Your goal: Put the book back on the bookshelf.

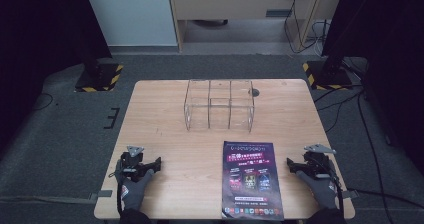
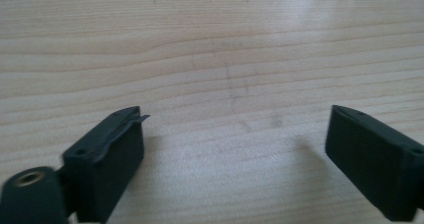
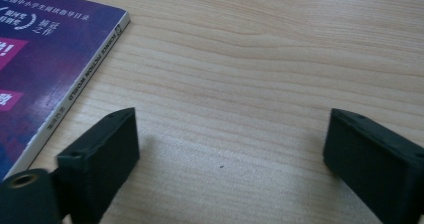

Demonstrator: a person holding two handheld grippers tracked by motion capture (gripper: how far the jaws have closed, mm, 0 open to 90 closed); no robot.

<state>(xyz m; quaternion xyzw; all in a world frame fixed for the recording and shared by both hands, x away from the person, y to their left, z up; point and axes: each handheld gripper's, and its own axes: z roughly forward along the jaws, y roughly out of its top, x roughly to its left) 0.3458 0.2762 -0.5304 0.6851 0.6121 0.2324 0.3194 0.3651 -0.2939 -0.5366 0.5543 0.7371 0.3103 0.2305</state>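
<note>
Wooden desk [image 1: 165, 119] seen from above. Purple magazine [image 1: 251, 179] lies flat at near edge, right of centre, cover up. Clear acrylic organiser [image 1: 219, 105] with compartments stands behind it, toward far side, well apart. Left gripper [image 1: 152, 166] rests near left front corner, jaws apart, bare wood between them. Right gripper [image 1: 291, 165] rests just right of magazine, jaws wide apart, nothing between; magazine spine [image 3: 80, 81] near its jaw, not touching.

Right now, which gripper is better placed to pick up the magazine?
Right. The right gripper sits open beside the magazine, whose spine edge lies just past one of its jaws in the right gripper view. The left gripper, also open, rests farther from it across bare table.
</note>
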